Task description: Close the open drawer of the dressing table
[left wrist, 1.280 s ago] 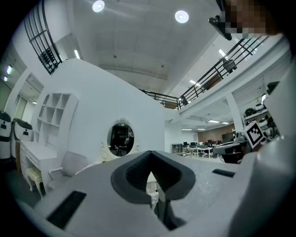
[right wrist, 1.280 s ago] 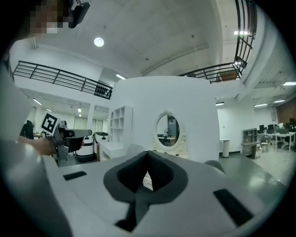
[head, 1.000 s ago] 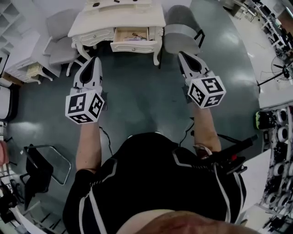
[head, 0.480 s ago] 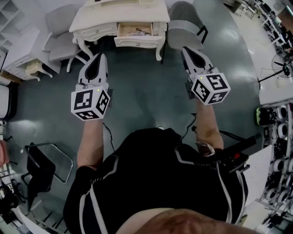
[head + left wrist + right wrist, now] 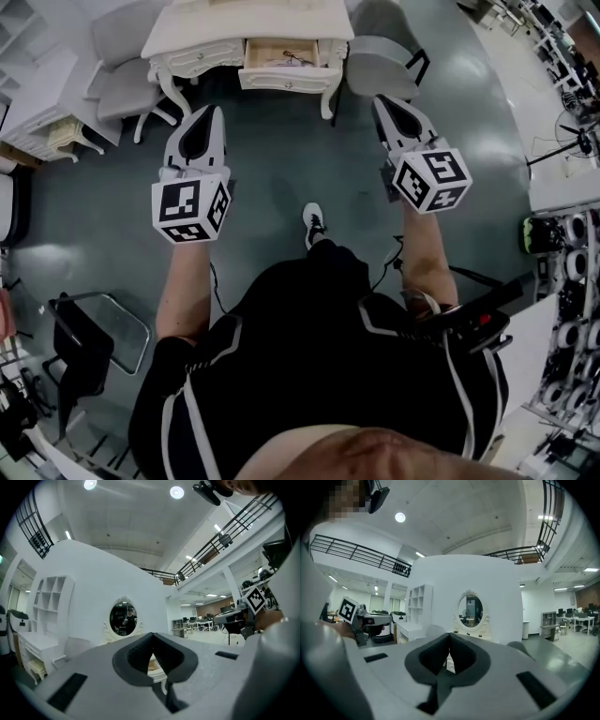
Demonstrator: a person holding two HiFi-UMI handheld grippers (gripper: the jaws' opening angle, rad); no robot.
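drawer (image 5: pixel 286 60) open in table (image 5: pixel 187 39), well ahead. left gripper (image 5: pixel 213 112), right gripper (image 5: pixel 381 101): jaws together, empty. suggest closed tips on front centre; push straight, avoid racking.

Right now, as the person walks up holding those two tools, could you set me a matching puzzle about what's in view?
Column one:
1. drawer
2. shoe
3. chair right of the dressing table
4. left hand-held gripper

Column two:
A. grey, nobody sitting on it
B. pulled open
C. jaws together, holding nothing
D. on the floor, between the two forearms

Pairs: 1-B, 2-D, 3-A, 4-C
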